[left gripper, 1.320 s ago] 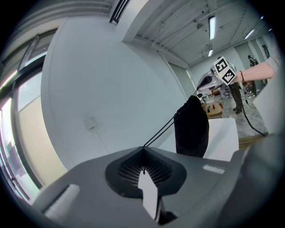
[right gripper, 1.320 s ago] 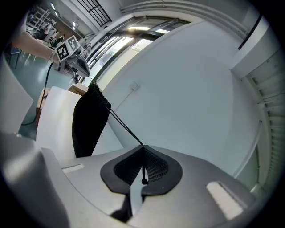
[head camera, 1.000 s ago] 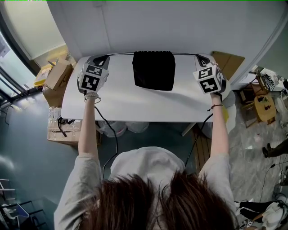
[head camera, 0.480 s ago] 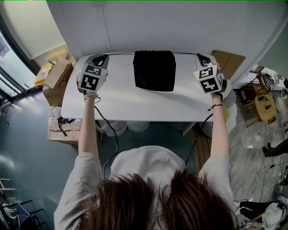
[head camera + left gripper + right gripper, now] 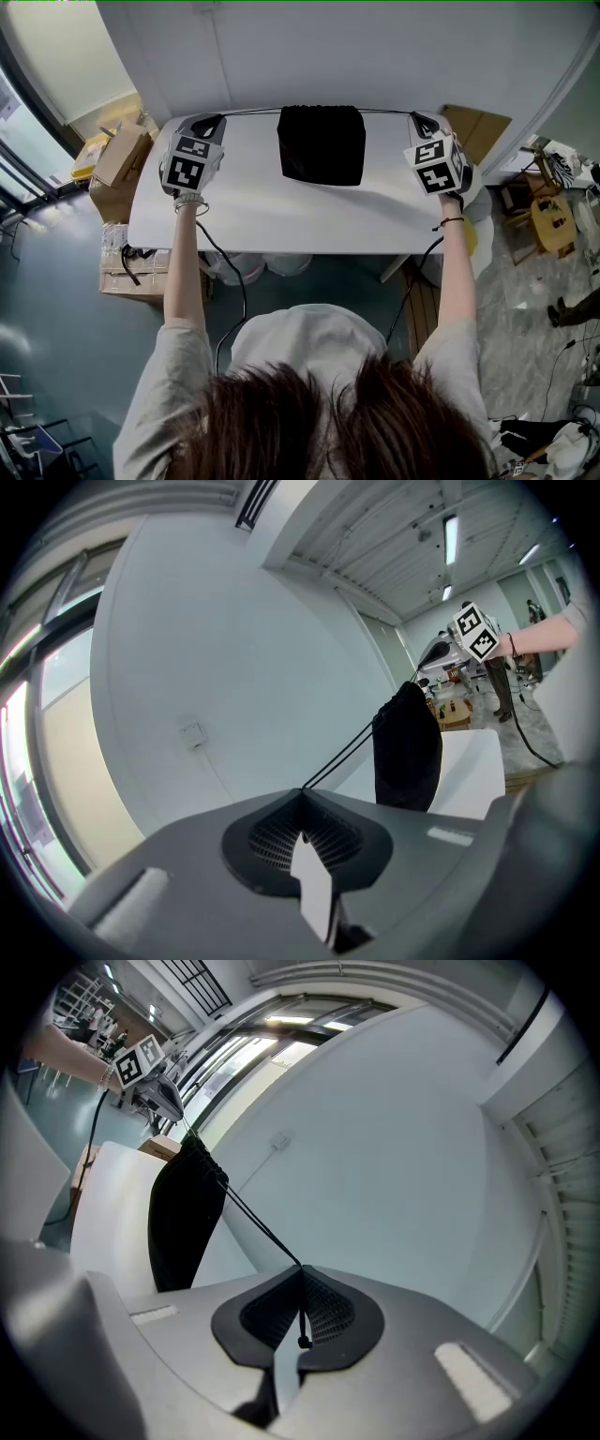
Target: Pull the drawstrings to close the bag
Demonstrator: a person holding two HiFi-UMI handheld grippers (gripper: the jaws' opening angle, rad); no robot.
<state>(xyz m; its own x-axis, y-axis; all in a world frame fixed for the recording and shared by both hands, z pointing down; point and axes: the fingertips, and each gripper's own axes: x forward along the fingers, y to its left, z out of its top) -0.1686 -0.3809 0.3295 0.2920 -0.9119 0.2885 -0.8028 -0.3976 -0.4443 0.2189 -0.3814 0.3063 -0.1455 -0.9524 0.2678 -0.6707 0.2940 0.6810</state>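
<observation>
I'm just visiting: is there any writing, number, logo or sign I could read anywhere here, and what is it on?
No readable words, numbers or brands in any view.
Left cube and right cube: black-and-white square patterns only, not letters.
Black bag: plain, no label showing.
Cardboard boxes: any print is too small to read.

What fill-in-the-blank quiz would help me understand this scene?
1. The soft black fabric bag stands on a ____ rounded table.
2. It sits ____ the left tool and the right tool.
3. Each tool is shut on a taut thin black drawstring that leads to the ____.

Missing words: white; between; bag.
</observation>
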